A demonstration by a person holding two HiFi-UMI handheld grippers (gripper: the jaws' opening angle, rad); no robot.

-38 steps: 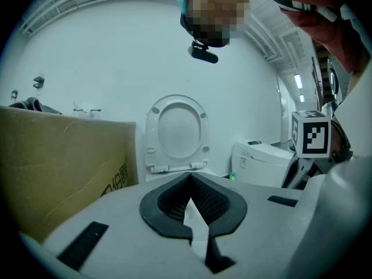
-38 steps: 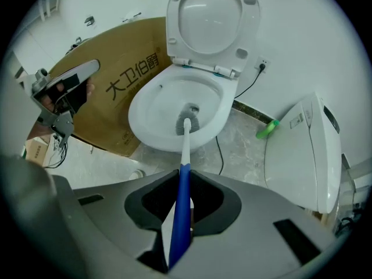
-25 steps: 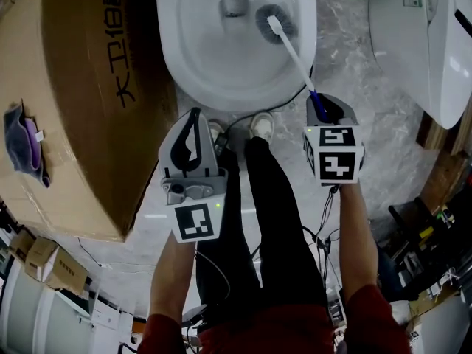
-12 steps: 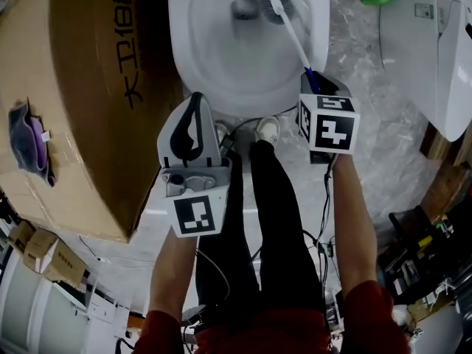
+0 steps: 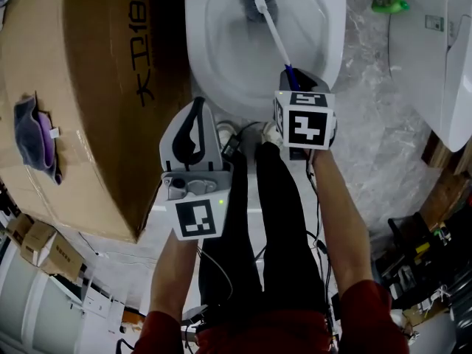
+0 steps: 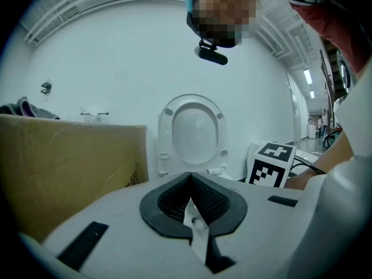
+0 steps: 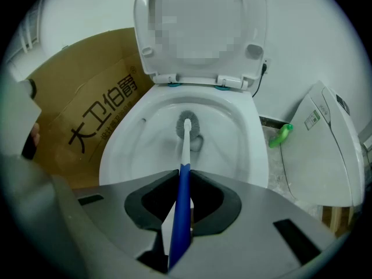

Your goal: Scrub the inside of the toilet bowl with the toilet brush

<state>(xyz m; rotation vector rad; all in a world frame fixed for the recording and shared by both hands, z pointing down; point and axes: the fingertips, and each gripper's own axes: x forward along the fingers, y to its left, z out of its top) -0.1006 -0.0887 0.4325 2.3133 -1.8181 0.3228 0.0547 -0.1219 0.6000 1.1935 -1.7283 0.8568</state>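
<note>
A large brown cardboard box [image 5: 96, 87] with black printed characters on its side stands on the grey marbled floor [image 5: 369, 131], hard against the left of the white ceramic toilet bowl [image 5: 200, 65]; the bowl's white seat and lid [image 7: 145, 45] are raised upright behind the basin. A second white ceramic fixture [image 5: 435, 50] lies tilted on the floor to the right, apart from the bowl. The person stands just in front of the bowl, black trouser legs [image 5: 273, 220] and pale shoes close to its base.

The left gripper [image 5: 196, 109] hangs over the floor between box and bowl, clear of the bowl, its marker cube [image 5: 198, 218] nearest the person; its own view shows the jaws brought together at the tips with nothing between them [image 6: 190, 179]. The right gripper [image 5: 295, 76] is at the bowl's near rim; its jaws are clamped onto the blue grip end of the toilet brush [image 5: 273, 32], a long handle, blue then white [image 7: 185, 150], that slants down and away from the gripper into the basin; the dark round bristle head [image 7: 187, 124] sits low inside the bowl toward its far side, just beside the outlet.

A purple-grey cloth [image 5: 33, 139] lies crumpled on top of the box near its left edge; a small green bottle [image 5: 389, 4] lies on the floor between the bowl and the second fixture.
</note>
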